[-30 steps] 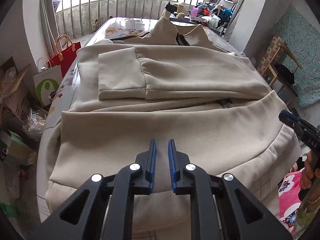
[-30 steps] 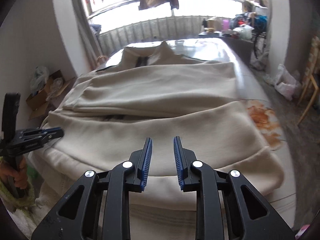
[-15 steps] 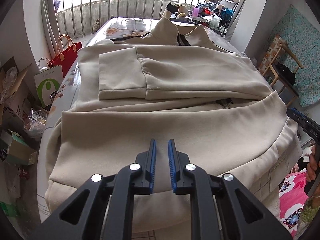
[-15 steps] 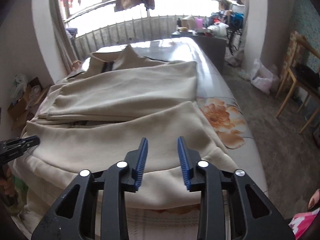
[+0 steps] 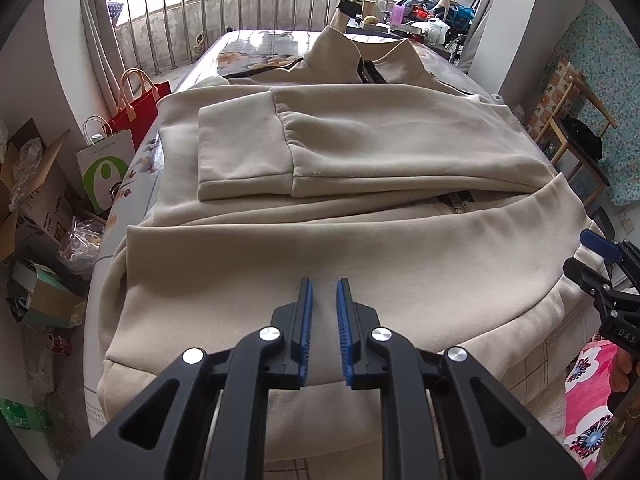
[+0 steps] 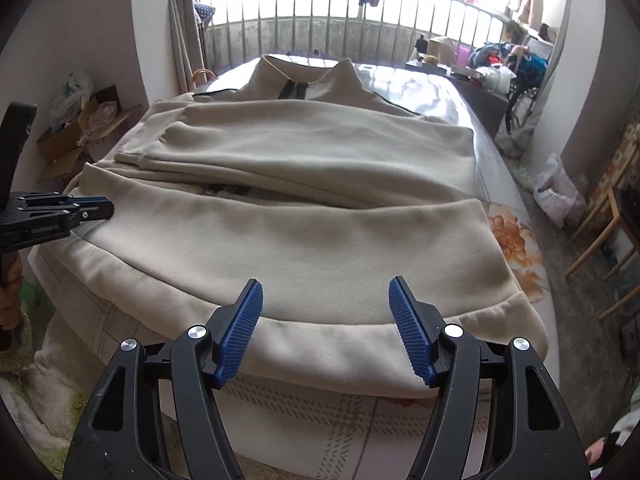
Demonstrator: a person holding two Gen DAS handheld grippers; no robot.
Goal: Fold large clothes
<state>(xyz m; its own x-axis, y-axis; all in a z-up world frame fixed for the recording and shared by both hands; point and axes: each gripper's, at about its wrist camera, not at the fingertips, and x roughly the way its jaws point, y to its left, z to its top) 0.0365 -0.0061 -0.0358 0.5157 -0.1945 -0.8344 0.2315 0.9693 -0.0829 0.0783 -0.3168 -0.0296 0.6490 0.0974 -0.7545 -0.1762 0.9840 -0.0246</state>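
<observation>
a beige jacket (image 5: 360,168) lies spread over the bed (image 6: 500,168), sleeves folded across its front, collar toward the railing. the left gripper (image 5: 321,304) hovers above the hem, jaws nearly closed with nothing between them. the right gripper (image 6: 326,300) hangs over the hem's other end, jaws opening, empty. beside the bed a red bag (image 5: 138,106) and a white paper bag (image 5: 105,164) stand upright, contents hidden; an open cardboard box (image 5: 28,184) holds crumpled plastic.

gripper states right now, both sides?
Left tool: nearly closed, nothing between its pads, above the beige jacket.
Right tool: opening wide, empty, over the jacket's hem.
</observation>
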